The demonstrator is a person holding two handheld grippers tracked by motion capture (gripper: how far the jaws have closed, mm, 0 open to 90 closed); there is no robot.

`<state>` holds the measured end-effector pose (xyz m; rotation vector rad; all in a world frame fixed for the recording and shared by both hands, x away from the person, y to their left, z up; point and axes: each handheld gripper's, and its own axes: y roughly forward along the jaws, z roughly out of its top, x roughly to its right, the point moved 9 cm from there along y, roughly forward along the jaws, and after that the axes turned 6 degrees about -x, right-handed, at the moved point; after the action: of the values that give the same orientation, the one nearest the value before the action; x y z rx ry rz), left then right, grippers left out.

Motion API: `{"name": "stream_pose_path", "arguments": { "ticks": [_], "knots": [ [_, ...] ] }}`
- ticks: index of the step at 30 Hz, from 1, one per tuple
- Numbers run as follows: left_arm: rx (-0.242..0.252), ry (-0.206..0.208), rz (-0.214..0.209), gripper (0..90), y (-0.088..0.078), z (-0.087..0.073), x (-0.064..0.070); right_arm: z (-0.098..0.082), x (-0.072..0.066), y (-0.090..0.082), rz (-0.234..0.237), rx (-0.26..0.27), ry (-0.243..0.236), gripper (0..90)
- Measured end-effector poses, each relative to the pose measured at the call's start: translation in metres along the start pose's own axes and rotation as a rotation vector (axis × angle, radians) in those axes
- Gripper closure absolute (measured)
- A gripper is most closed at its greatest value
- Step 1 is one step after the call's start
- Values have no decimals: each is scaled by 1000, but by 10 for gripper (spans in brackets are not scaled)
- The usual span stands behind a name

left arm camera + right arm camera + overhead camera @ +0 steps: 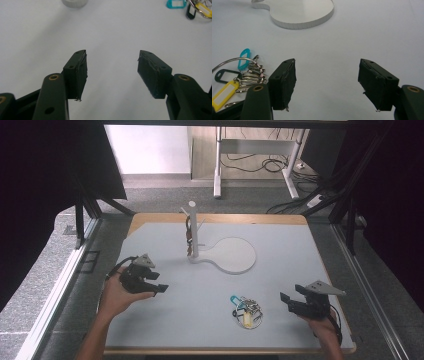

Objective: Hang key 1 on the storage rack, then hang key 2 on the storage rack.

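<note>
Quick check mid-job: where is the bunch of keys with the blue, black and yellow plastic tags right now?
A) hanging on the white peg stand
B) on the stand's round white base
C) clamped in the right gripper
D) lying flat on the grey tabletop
D: the bunch of keys with blue, black and yellow plastic tags lies flat on the grey tabletop, just left of the open right gripper.

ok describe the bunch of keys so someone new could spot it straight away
On the pale table, look near the front edge, close to the right gripper. The bunch of keys lies flat there on a big wire ring, the lone cluster of metal with blue, black and yellow plastic tags.
</note>
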<state>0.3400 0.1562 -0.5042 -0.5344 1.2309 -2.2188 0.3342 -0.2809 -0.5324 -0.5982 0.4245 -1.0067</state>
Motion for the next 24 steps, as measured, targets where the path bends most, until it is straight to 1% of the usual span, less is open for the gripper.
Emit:
{"name": "stream_pose_path", "arguments": {
  "ticks": [1, 3, 6, 7, 9, 12, 13, 15, 16, 17, 19, 20, 22, 24],
  "knots": [
    [-5, -1, 7, 412, 3, -3, 2, 0, -1, 0, 1, -2, -4, 312],
    [-26, 18, 32, 413, 7, -8, 3, 1, -3, 1, 5, -2, -12, 320],
    [7, 1, 11, 419, 11, -10, 4, 2, -5, 2, 12, -4, -17, 351],
    [11, -9, 8, 420, 12, -12, 4, 2, -6, 3, 15, -7, -19, 360],
    [-5, -4, 31, 422, 16, -16, 2, 3, -8, 4, 16, -9, -22, 371],
    [-2, -14, -2, 422, 19, -21, 4, 6, -12, 6, 17, -14, -35, 384],
    [4, -21, -9, 422, 20, -22, 5, 8, -14, 6, 11, -14, -44, 390],
    [6, -9, -2, 423, 21, -24, 6, 13, -20, 1, 21, -6, -52, 405],
    [8, -4, -1, 424, 21, -24, 7, 15, -22, -1, 27, -11, -64, 408],
    [18, -6, -2, 425, 22, -24, 8, 17, -24, -4, 27, -18, -77, 410],
    [17, 4, -6, 424, 25, -23, 9, 21, -27, -9, 30, -41, -99, 418],
    [19, 12, -9, 422, 27, -22, 11, 22, -29, -12, 32, -57, -109, 422],
    [13, 13, -20, 421, 32, -20, 13, 25, -34, -16, 36, -91, -137, 430],
    [19, 10, -21, 422, 34, -18, 12, 27, -40, -18, 48, -129, -177, 438]
  ]
}}
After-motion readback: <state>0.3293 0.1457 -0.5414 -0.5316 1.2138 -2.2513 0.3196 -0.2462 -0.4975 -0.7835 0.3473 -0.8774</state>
